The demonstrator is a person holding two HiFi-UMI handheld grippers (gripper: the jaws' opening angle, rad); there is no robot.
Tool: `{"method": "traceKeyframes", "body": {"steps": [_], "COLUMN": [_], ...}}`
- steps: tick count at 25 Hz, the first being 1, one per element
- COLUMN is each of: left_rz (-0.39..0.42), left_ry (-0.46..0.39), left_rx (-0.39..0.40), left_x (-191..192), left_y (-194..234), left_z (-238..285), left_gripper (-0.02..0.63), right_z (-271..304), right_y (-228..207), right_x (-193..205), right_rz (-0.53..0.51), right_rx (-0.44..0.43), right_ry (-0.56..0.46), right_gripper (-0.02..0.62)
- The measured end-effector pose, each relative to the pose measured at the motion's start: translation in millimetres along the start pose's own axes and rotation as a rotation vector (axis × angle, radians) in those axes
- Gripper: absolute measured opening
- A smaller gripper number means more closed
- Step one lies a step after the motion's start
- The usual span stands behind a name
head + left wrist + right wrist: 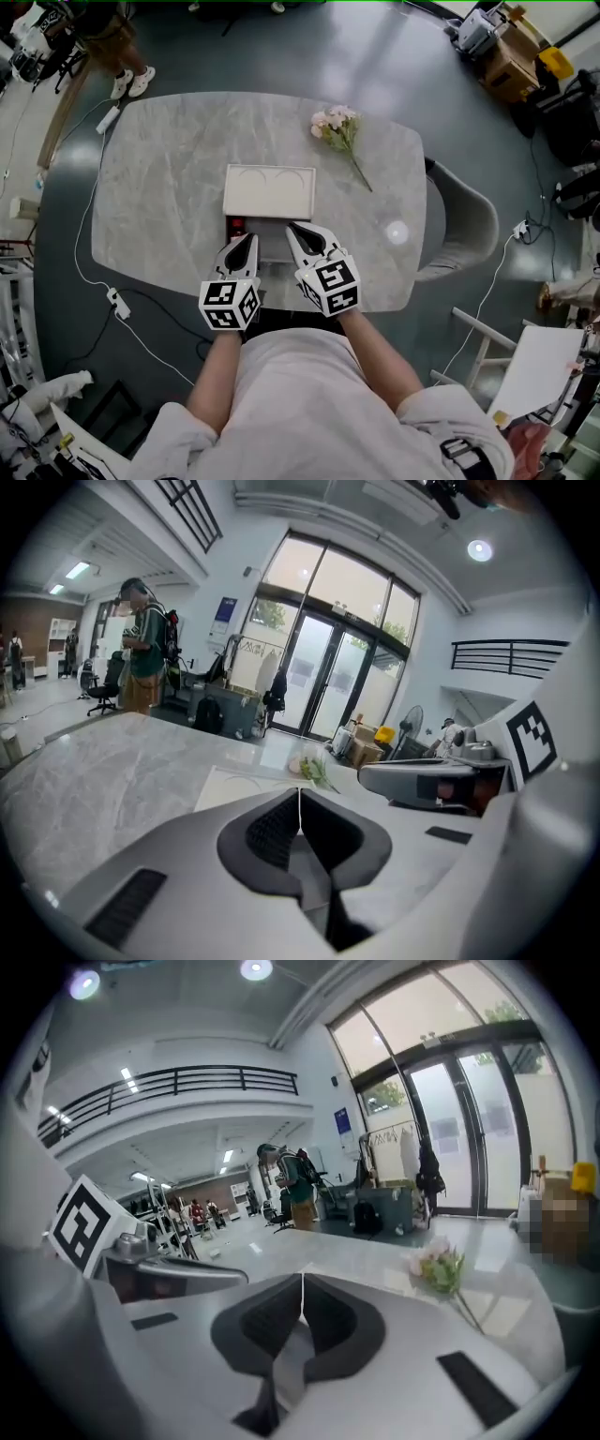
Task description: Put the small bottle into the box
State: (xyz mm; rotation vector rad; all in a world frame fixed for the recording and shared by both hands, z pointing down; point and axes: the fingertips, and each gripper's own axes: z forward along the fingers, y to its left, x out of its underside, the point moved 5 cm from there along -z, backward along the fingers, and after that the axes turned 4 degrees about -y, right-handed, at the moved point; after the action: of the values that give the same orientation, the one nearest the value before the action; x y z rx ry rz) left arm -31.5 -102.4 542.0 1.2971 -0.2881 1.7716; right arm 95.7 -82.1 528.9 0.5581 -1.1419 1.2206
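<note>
Jaws on both grippers are pressed together with nothing between them, as each gripper view shows; the left gripper (245, 241) and right gripper (296, 230) hover side by side over the near edge of the table (159, 187). Just ahead of their tips lies the box (269, 191), white and flat, its long axis running across the person from left to right. No view shows the small bottle for certain: a dark red patch (235, 225) at the box's near left corner, just beyond the left gripper's tip, may be it. If so, the left gripper is nearer and would have to open before reaching forward. Flowers (336, 125) lie well beyond, to the right
</note>
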Motion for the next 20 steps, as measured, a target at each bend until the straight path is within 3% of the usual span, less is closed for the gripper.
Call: {"method": "traceKeyframes", "body": {"steps": [5, 11, 15, 20], "left_rz": [0.026, 0.055, 0.128, 0.201], "left_ry": [-0.096, -0.21, -0.303, -0.38], "left_rx": [0.006, -0.011, -0.039, -0.044], "left_x": [-30.2, -65.5, -96.2, -120.9], "left_y": [-23.9, -38.1, -47.3, -57.7], "left_z": [-10.4, -23.5, -42.7, -60.5], "left_gripper": [0.025, 0.025, 0.025, 0.025], "right_z": [-29.4, -57.6, -79.0, -95.5], "right_y": [-1.6, -2.3, -3.0, -0.8], "right_x": [-33.6, -82.9, -118.7, -140.8], "right_rz": [-0.074, -0.113, -0.191, -0.246], "right_rx": [0.04, 0.079, 0.102, 0.135], "right_ry": [-0.101, -0.294, -0.42, -0.482], "right_gripper": [0.029, 0.029, 0.029, 0.029]}}
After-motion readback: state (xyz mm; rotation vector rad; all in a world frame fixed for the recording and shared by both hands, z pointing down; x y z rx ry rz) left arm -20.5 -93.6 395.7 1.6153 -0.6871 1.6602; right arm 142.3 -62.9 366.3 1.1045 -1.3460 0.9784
